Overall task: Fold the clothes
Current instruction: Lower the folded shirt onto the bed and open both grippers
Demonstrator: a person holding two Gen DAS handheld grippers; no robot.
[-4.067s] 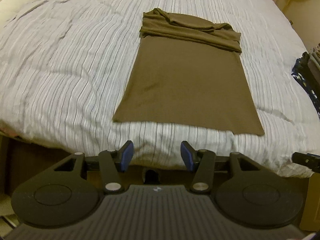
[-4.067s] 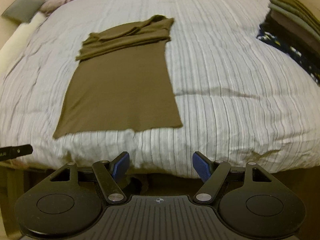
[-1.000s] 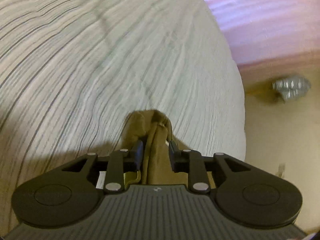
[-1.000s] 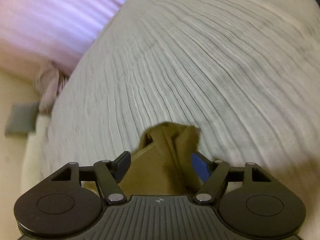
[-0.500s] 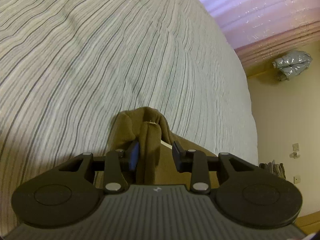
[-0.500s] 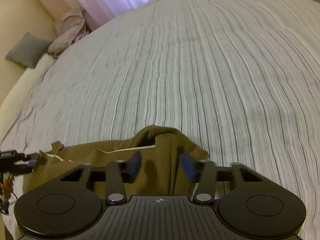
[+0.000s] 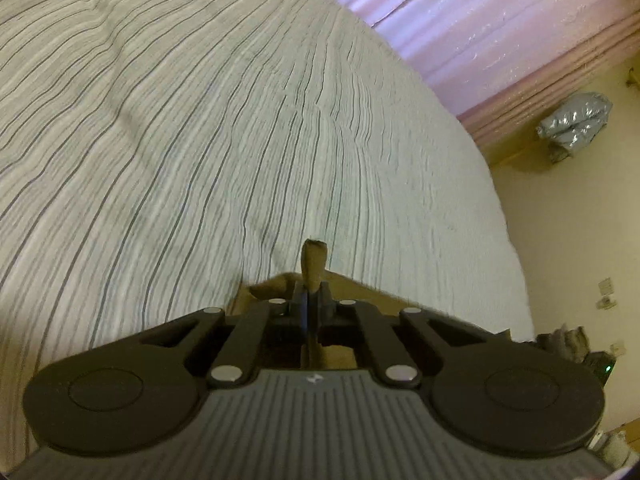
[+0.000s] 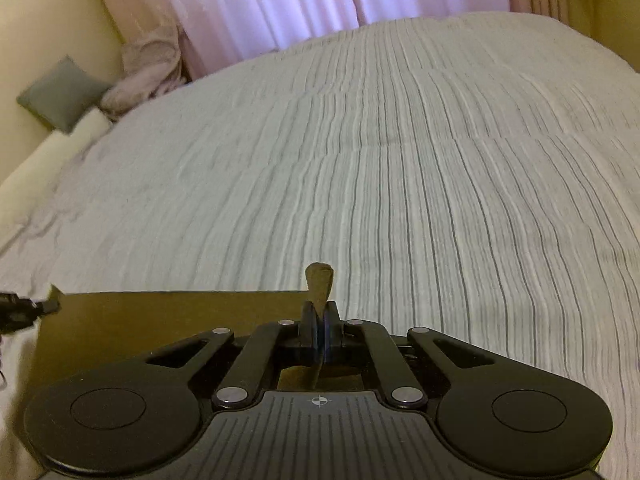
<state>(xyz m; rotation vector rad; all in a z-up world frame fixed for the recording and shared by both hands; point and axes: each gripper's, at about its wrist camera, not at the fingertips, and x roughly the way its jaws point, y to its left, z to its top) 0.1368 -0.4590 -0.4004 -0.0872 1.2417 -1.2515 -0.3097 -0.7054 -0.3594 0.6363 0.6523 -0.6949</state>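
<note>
The olive-brown garment point(image 8: 168, 312) is held up over the striped bed point(image 8: 400, 184). My right gripper point(image 8: 319, 312) is shut on one far corner of it; a tuft of cloth point(image 8: 319, 280) sticks out past the fingertips. The top edge runs taut to the left, where the left gripper's tip point(image 8: 24, 308) shows. In the left wrist view my left gripper point(image 7: 310, 296) is shut on the other corner of the garment point(image 7: 314, 264), with cloth spreading right below the fingers point(image 7: 360, 292). Most of the garment hangs hidden under both grippers.
The striped bedspread point(image 7: 200, 140) fills the space ahead. Pink curtains point(image 8: 280, 0) hang behind the bed. A grey cushion point(image 8: 60, 94) and a pinkish bundle point(image 8: 148, 68) lie at the far left. A silver bag point(image 7: 576, 120) sits by the wall on the right.
Both grippers have closed fully on the garment's far corners. They have lifted and pulled apart, so the edge between them is now stretched straight.
</note>
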